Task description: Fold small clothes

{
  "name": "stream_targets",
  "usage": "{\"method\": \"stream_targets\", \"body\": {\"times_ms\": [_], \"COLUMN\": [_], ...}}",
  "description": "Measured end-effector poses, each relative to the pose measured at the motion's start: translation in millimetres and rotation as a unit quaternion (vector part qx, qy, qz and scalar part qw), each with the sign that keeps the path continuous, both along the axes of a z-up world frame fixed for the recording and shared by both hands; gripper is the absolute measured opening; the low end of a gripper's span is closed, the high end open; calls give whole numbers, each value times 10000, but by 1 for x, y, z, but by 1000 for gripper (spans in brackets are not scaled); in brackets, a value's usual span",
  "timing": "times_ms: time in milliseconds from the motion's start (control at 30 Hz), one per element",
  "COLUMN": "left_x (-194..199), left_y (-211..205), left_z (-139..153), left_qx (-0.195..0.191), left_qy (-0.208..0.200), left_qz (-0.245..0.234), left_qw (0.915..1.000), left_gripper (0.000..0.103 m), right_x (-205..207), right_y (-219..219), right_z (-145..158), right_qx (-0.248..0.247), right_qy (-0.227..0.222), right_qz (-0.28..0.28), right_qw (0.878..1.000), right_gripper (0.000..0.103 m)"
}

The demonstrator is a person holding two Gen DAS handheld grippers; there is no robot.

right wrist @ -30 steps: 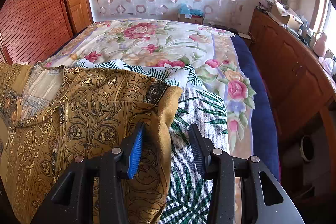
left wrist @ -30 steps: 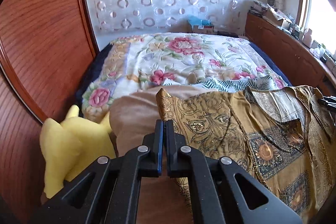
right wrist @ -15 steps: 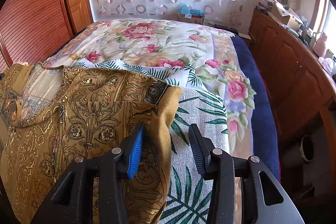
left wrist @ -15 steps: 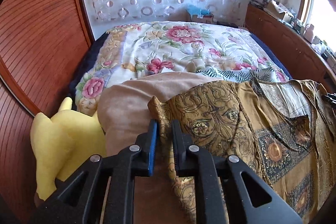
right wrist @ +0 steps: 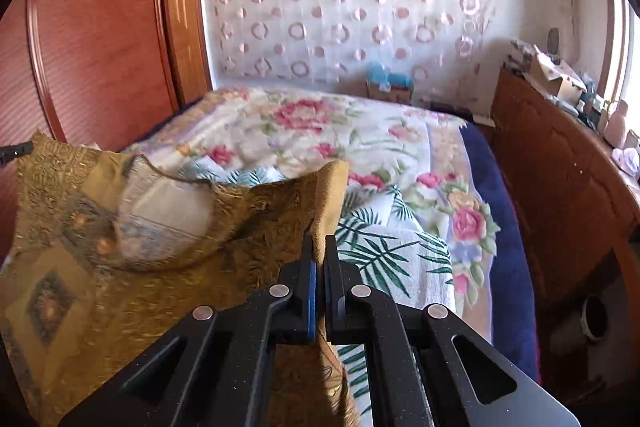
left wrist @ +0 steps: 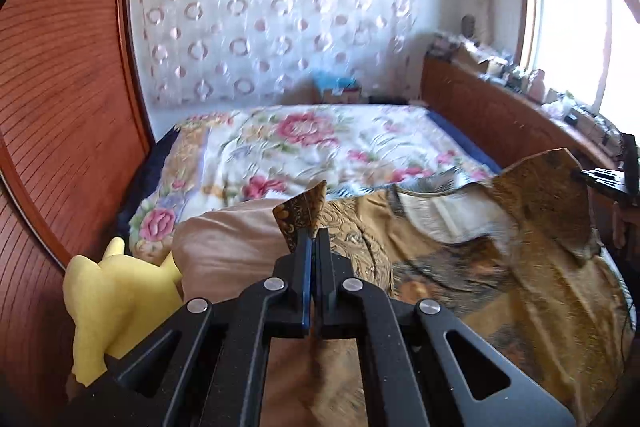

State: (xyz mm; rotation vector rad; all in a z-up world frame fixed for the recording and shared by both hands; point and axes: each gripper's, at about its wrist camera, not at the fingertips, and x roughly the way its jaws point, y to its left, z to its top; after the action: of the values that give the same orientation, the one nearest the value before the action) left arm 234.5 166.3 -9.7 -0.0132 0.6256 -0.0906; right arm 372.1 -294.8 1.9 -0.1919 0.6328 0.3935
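Holding: both grippers pinch 1 gold patterned top by its shoulder corners, lifted off the bed.
Left gripper: jaws have just closed, pressed together on a corner of the top that sticks up at 12 o'clock from the tips.
Right gripper: jaws have just closed, pinching the top's other corner, which stands up at 12 o'clock.
Top: spans between the 2 grippers, neckline sagging in the middle; lower part lies on the bedding.
Pillow: tan, at 10 o'clock from the left gripper, under the top's edge.
Toy: yellow plush, at 9 o'clock, touching the pillow.
Leaf cloth: at 2 o'clock from the right gripper, beneath the top.
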Motion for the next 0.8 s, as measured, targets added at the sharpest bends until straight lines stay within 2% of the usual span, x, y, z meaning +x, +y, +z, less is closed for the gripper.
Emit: {"method": "stream_targets", "body": {"times_ms": [100,333,533,633,800], "left_x": [-31,-86,-126,-154,-194], "left_y": [-12,-26,-28,-16,-4], "left_z": [9,9,-9,-17,-28], "left_qx": [-76,-178,-176,-349,-427], "left_qy": [-177,-319,-288,-313,-230], "left_qz": [-152,-327,-176,15,191], "left_qw": [9997,9988,9993,9989,9986], "left_gripper": [2,2,2,2,2], "right_x": [-32,-96,-140,-166,-203], "right_y": [-4,-23,-37,-49,-65], "right_z": [7,2,-9,-15,-19], "right_qx": [57,272,390,567,636], "right_qy": [-157,-112,-37,42,168], "right_qz": [37,101,97,-6,-12], "right_qw": [9999,9995,9992,9984,9978], "right_gripper": [2,2,2,2,2]}}
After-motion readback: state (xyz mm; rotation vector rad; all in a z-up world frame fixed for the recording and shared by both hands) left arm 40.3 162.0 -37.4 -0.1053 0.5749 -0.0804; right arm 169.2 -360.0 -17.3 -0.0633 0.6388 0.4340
